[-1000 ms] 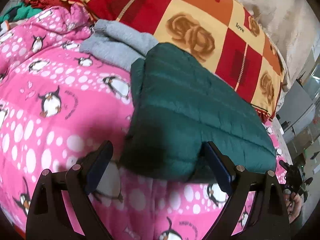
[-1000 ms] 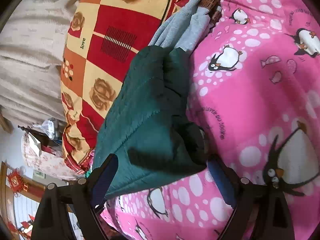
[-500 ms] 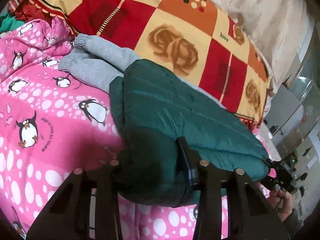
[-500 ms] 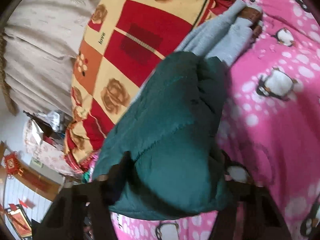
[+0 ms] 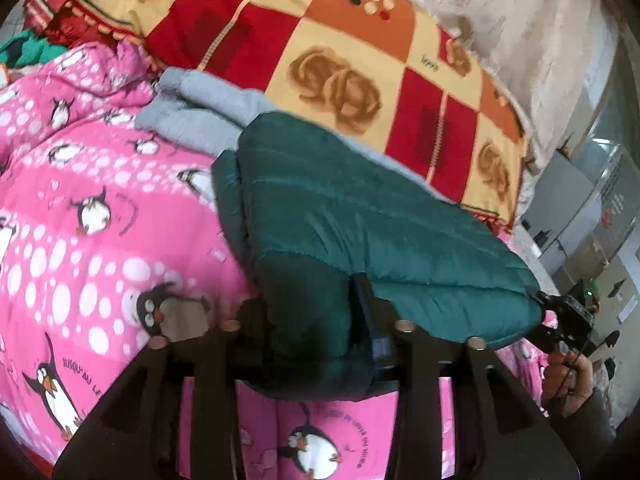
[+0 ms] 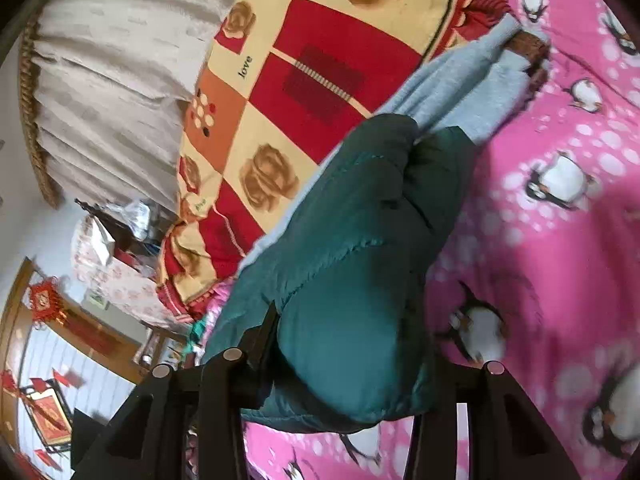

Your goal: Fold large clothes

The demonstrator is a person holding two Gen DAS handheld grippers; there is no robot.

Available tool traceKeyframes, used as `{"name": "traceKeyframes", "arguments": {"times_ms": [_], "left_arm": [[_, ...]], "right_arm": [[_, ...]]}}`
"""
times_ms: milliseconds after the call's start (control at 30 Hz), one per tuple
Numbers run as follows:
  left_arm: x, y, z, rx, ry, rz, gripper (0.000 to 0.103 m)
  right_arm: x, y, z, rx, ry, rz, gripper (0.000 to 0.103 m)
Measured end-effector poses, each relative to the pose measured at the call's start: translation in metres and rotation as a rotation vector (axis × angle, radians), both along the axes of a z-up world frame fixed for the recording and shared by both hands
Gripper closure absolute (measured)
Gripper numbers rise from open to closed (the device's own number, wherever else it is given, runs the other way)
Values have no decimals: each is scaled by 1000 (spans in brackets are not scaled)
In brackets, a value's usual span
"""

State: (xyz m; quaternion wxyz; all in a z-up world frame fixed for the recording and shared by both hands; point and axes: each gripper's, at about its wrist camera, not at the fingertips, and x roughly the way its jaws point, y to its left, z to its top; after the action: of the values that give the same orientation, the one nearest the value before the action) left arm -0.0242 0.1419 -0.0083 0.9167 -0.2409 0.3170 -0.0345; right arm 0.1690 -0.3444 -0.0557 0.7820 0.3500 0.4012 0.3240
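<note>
The jacket [image 5: 360, 216] lies on the penguin quilt [image 5: 100, 208], overlapping the sweatpants [image 5: 200, 112] behind it. The patterned blanket [image 5: 340, 60] lies beyond both. Each tool grips one near corner: left tool [image 5: 308, 320], right tool [image 6: 352, 352].

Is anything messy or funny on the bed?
A little. The green puffy jacket lies partly on top of the grey garment, covering one end of it. Both grippers have the jacket's near edge between their opening jaws.
</note>
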Motion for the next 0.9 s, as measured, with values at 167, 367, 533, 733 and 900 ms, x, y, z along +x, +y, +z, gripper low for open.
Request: {"name": "traceKeyframes", "arguments": {"times_ms": [167,367,533,733,900], "left_arm": [[-9,11,-1,-65,25,56,34],[-66,-10,17,63,-47,125,3],[-87,-68,13,178,83,-15,3],[-112,-127,28,376,95,-29,3],[-125,-141,46,434,64,14,3]], "right_arm": [[-17,-24,-14,82,105,-106,30],[-78,-15,-1,-81,13,-107,27],[-170,47,42,-553,-297,-59,27],[-241,85,63,-719,-440,-28,27],[-257,93,69,-751,-450,-10,27]]}}
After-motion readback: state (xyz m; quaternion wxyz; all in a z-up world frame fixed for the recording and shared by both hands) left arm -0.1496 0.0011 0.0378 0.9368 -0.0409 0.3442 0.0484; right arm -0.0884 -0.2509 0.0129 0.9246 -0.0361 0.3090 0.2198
